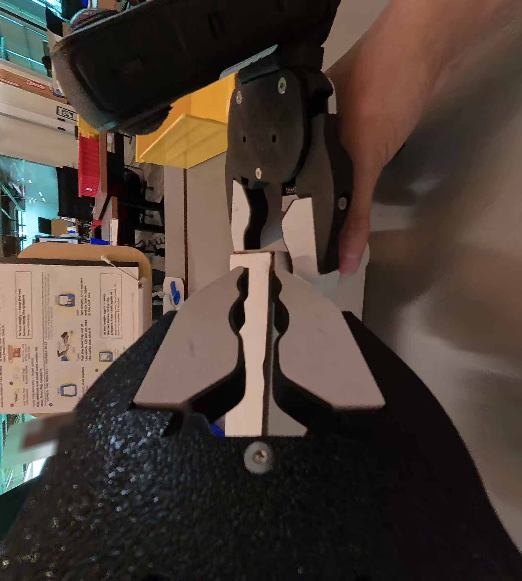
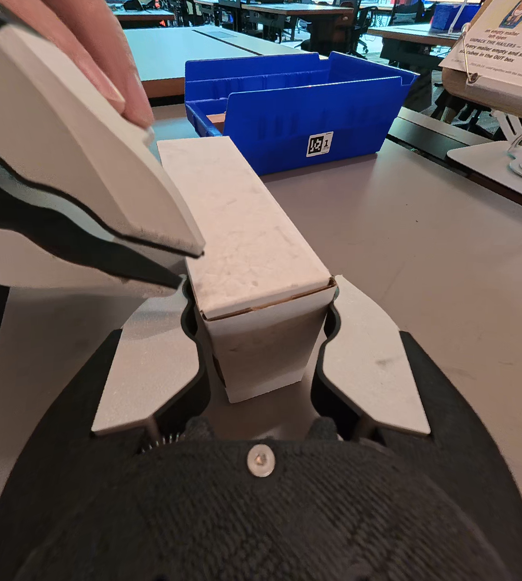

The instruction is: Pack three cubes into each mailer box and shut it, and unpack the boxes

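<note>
White mailer box (image 2: 247, 239) (lid shut).

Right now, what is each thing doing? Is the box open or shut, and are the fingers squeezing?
mailer box: shut, lid down flat.
right gripper: fingers closed on the mailer box's near end.
left gripper: fingers pinching a thin white edge of the mailer box.
blue bin: upright, open on top, something brown inside.
</note>
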{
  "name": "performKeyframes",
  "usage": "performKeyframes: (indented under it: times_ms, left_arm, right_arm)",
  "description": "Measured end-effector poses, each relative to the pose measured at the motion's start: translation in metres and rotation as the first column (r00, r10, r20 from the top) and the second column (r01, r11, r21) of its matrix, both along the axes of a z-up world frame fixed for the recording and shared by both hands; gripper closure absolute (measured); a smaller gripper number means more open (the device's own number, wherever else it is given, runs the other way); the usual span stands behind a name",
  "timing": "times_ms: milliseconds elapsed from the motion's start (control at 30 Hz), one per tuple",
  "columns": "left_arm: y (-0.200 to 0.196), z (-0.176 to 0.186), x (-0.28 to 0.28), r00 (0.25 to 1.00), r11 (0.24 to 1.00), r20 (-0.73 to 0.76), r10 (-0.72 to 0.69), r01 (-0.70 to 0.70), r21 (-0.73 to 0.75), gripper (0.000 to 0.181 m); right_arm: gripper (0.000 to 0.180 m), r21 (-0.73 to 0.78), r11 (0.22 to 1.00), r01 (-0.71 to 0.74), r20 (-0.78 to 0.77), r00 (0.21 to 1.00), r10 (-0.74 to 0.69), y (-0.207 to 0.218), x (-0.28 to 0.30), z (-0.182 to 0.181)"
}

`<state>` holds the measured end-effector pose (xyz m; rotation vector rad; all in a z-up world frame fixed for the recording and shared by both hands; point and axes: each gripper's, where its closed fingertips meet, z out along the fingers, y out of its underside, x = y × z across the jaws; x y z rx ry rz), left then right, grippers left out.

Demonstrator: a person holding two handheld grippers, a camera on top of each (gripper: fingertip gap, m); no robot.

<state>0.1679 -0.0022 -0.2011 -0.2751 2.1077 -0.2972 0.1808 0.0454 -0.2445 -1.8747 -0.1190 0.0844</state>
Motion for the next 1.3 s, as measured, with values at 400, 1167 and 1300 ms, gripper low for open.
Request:
performKeyframes:
  times_ms: [400, 1167, 1300]
  left_arm:
    - [0.0, -0.007, 0.003, 0.999, 0.998, -0.039, 0.009, -0.007, 0.064, 0.175]
    - [0.008, 0.007, 0.007, 0.995, 0.994, 0.091, 0.05, -0.058, 0.088, 0.168]
    - [0.042, 0.003, -0.006, 0.992, 0.984, 0.045, 0.12, -0.125, 0.128, 0.159]
  right_arm:
    - [0.1, -0.003, 1.0, -0.002, -0.002, 1.0, 0.002, 0.0, 0.001, -0.001]
    - [0.103, -0.009, 1.0, -0.013, 0.024, 1.0, 0.013, -0.001, 0.0, -0.002]
    - [0.102, -0.01, 1.0, -0.017, 0.02, 1.0, 0.017, -0.002, -0.001, -0.002]
